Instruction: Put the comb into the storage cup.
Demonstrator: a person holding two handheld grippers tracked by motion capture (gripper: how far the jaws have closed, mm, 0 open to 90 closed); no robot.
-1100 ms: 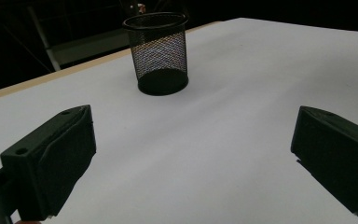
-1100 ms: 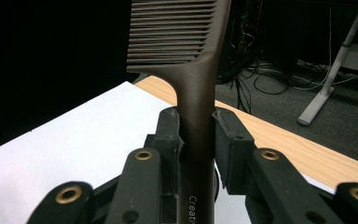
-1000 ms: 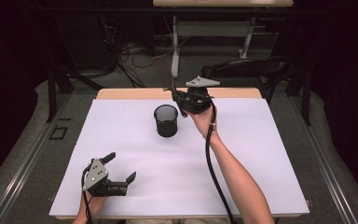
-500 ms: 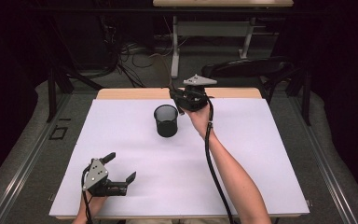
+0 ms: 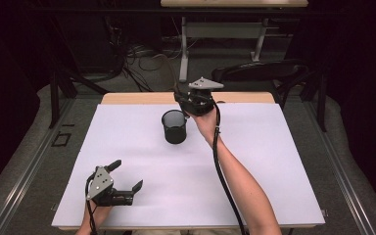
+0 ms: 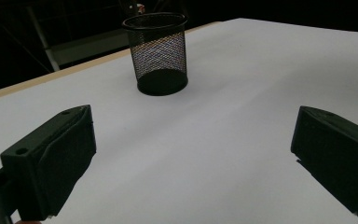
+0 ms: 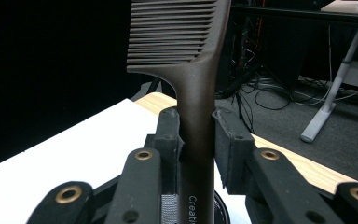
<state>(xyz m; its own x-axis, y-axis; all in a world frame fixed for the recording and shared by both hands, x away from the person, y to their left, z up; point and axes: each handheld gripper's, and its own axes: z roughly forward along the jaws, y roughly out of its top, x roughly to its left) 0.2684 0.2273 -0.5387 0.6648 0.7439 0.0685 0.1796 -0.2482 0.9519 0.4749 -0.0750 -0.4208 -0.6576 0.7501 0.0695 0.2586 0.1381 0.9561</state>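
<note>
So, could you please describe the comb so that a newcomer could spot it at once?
Start at the white table and find the black wire-mesh cup near its far edge. Just right of it, the right hand-held gripper clamps a dark brown plastic comb upright, the one toothed thing there.

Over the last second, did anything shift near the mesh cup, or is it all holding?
Barely anything changed. The right tool stays clamped on the brown comb beside the mesh cup's rim, drifting only slightly. The left tool rests open at the near edge of the white table, as before. The cup has not moved.
</note>
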